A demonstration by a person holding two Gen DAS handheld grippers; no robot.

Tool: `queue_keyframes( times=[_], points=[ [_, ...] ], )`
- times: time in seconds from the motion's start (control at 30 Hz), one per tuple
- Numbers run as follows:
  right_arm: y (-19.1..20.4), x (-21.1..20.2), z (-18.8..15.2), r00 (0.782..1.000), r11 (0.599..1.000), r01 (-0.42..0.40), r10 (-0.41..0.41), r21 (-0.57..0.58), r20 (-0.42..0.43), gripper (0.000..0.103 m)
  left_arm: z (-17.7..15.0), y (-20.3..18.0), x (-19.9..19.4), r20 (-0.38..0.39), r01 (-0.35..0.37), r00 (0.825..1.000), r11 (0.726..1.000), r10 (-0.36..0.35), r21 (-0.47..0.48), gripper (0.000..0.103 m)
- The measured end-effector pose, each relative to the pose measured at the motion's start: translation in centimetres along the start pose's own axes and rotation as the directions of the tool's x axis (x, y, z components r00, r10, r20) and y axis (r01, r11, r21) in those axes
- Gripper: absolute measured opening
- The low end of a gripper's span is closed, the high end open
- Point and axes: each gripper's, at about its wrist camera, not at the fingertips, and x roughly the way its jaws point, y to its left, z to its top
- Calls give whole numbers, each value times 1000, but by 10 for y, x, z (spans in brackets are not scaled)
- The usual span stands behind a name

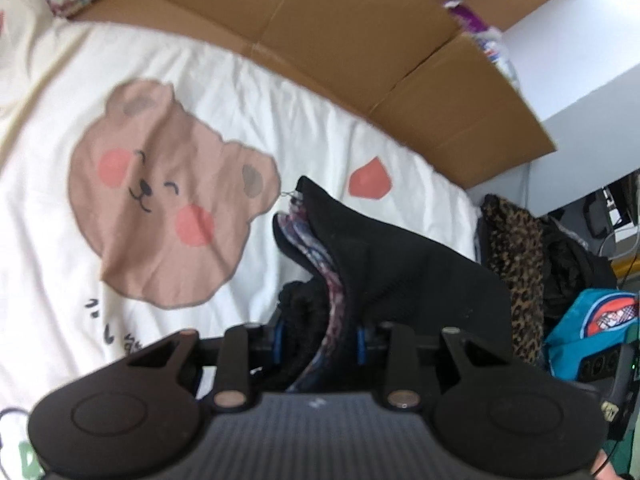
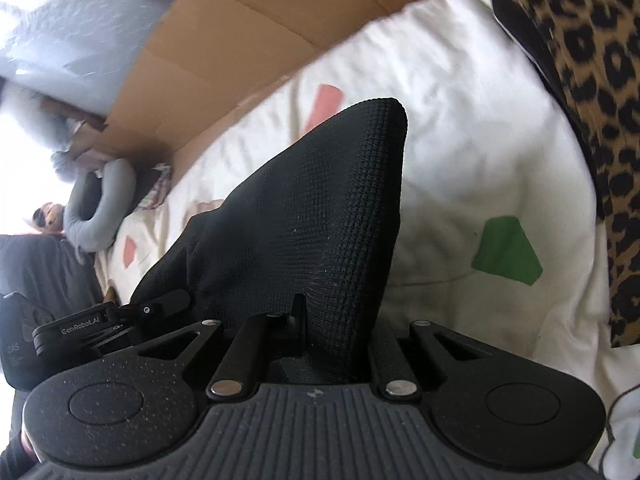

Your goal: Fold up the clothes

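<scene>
A black knitted garment (image 1: 400, 264) with a patterned purple lining (image 1: 316, 248) is lifted above a white bedspread (image 1: 280, 128) printed with a brown bear face (image 1: 160, 200). My left gripper (image 1: 320, 340) is shut on a bunched edge of it; the cloth hides the fingertips. In the right wrist view the same black garment (image 2: 320, 216) rises in a peak straight out of my right gripper (image 2: 320, 344), which is shut on its lower edge. The left gripper's body (image 2: 104, 320) shows at the left of that view, close beside the cloth.
Flattened cardboard (image 1: 360, 40) stands along the far side of the bed. A leopard-print garment (image 1: 516, 248) (image 2: 592, 92) lies at the bed's right edge, with a blue bag (image 1: 592, 328) and dark clothes beyond it. A grey curved pillow (image 2: 96, 204) lies far left.
</scene>
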Motion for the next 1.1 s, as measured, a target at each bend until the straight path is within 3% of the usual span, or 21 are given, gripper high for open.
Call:
queue_keyframes(
  times=[0.37, 0.8, 1.1],
  points=[
    [69, -81, 20, 996, 992, -36, 45, -121, 75, 7, 9, -63, -85, 104, -19, 994, 1000, 18, 8, 33],
    [143, -198, 49, 974, 966, -119, 159, -231, 163, 7, 19, -147, -199, 240, -16, 971, 1000, 11, 22, 33],
    [197, -270, 67, 961, 936, -128, 198, -327, 193, 7, 27, -200, -265, 284, -36, 959, 998, 21, 49, 33]
  ],
)
